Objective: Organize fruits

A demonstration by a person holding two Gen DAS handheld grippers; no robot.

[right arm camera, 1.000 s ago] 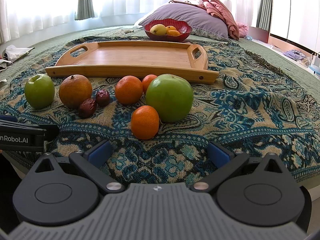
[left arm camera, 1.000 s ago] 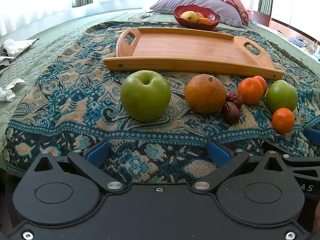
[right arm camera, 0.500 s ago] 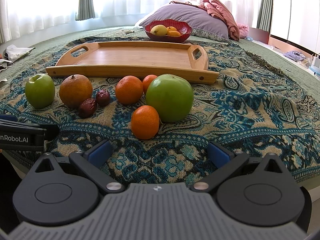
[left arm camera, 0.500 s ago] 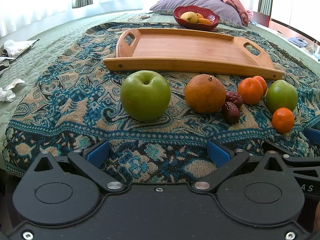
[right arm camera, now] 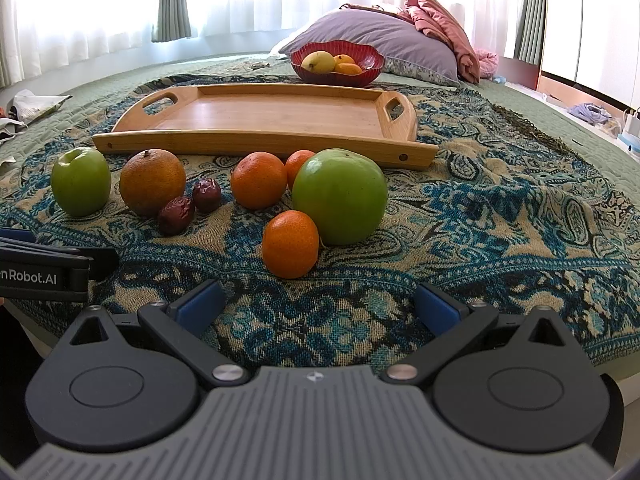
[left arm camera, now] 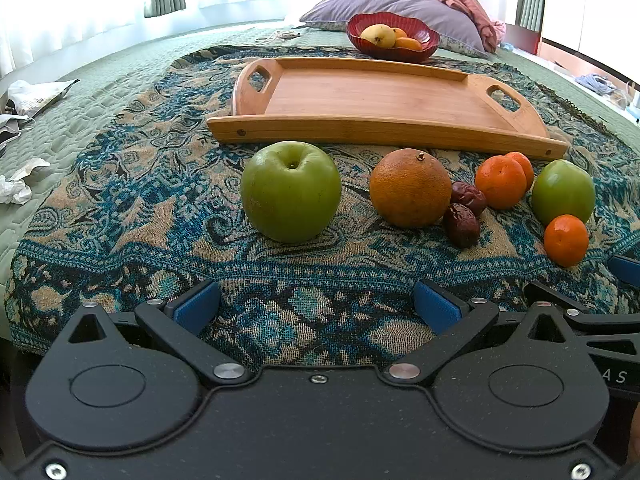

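The left gripper point(left arm camera: 316, 304) is hovering low over the patterned blanket point(left arm camera: 160, 216), its blue pads point(left arm camera: 196, 306) spread wide apart and holding nothing; the right gripper point(right arm camera: 318, 306) is hanging beside it, equally wide and empty. The fruit is lying in a loose row on the blanket just in front of the wooden tray point(left arm camera: 380, 98), which is sitting bare; a green apple point(left arm camera: 291, 191) is sitting straight ahead of the left gripper, with a large orange point(left arm camera: 410, 188) beside it and two dark dates point(left arm camera: 462, 220) touching each other at the orange's side. Further right, two tangerines point(left arm camera: 500, 182) are sitting close together; a second green apple point(right arm camera: 339, 196) is resting ahead of the right gripper, with a small tangerine point(right arm camera: 291, 244) just in front of it, nearest the right pads point(right arm camera: 438, 306). Behind the tray, a red bowl point(right arm camera: 336, 74) is holding yellow and orange fruit, near a grey pillow point(right arm camera: 384, 42).
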